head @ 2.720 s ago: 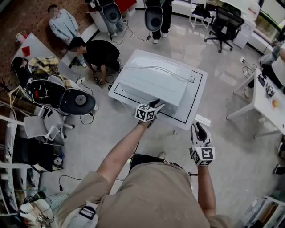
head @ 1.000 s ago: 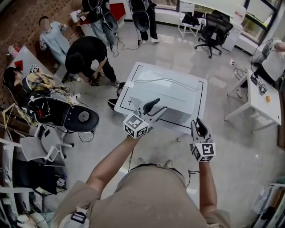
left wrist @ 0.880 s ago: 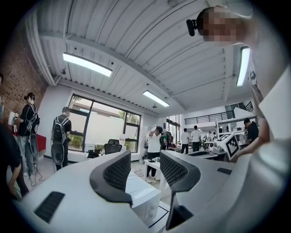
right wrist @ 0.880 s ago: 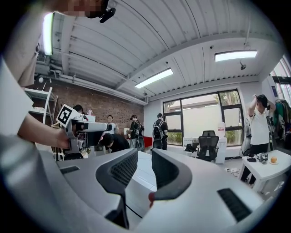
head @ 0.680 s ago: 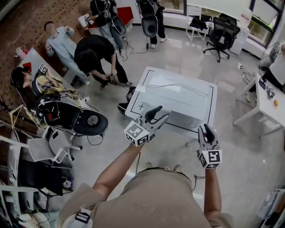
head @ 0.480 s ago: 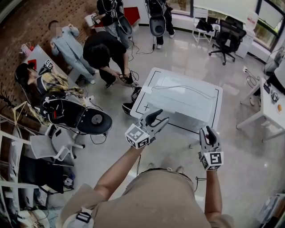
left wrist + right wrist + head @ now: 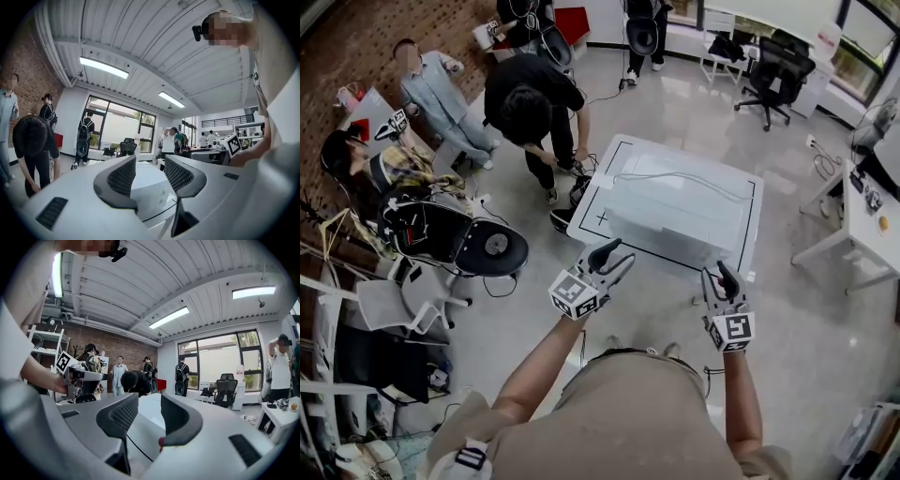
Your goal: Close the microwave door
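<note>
In the head view a white microwave [image 7: 675, 202] stands on a white table [image 7: 615, 157] marked with a black rectangle. No open door sticks out from its near side. My left gripper [image 7: 617, 255] hovers short of the table's near edge, open and empty. My right gripper [image 7: 721, 275] is off the near right corner, also open and empty. In the left gripper view the left gripper [image 7: 150, 171] frames the white box of the microwave [image 7: 149, 196]. The right gripper [image 7: 149, 409] looks along the table top [image 7: 140, 437].
A person in black [image 7: 530, 98] bends over by the table's far left corner. More people [image 7: 427, 80] and a black round-seated chair [image 7: 483, 246] are at the left. An office chair [image 7: 778, 66] stands behind, a white desk [image 7: 862, 220] at the right.
The left gripper, at the microwave's front 2.7 s ago, has drawn back and now hangs off the table. Both grippers stay open. The person in black has moved nearer the table corner.
</note>
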Available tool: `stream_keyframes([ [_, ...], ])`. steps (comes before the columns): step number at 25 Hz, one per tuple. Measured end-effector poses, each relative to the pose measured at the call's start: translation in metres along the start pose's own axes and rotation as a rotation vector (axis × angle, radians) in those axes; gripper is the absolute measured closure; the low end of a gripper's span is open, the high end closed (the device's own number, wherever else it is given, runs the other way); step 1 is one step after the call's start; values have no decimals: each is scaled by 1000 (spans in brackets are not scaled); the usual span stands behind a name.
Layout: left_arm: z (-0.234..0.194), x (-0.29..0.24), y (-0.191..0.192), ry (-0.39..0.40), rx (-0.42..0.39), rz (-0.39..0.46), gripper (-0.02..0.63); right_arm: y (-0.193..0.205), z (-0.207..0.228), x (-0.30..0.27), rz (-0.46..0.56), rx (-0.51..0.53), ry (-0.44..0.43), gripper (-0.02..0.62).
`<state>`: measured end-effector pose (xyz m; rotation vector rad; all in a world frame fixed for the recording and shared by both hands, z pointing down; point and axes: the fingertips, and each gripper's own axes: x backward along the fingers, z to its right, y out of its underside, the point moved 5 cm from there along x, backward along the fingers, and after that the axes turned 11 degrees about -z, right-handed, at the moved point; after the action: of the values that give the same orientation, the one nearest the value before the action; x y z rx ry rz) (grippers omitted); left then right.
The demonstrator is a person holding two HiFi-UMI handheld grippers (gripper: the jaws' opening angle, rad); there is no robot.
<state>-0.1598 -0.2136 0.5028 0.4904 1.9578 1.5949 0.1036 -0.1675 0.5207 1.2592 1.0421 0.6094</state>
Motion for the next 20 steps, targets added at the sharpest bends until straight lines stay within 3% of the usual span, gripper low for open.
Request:
stream_keyframes([
  [10,-3,6,48,-32,63,-81,410,24,-9,-1,-39,-37,-10,460],
  [20,0,-3,73,-20,87,-135,410,53,-11,-3,-87,-41,-5,460],
])
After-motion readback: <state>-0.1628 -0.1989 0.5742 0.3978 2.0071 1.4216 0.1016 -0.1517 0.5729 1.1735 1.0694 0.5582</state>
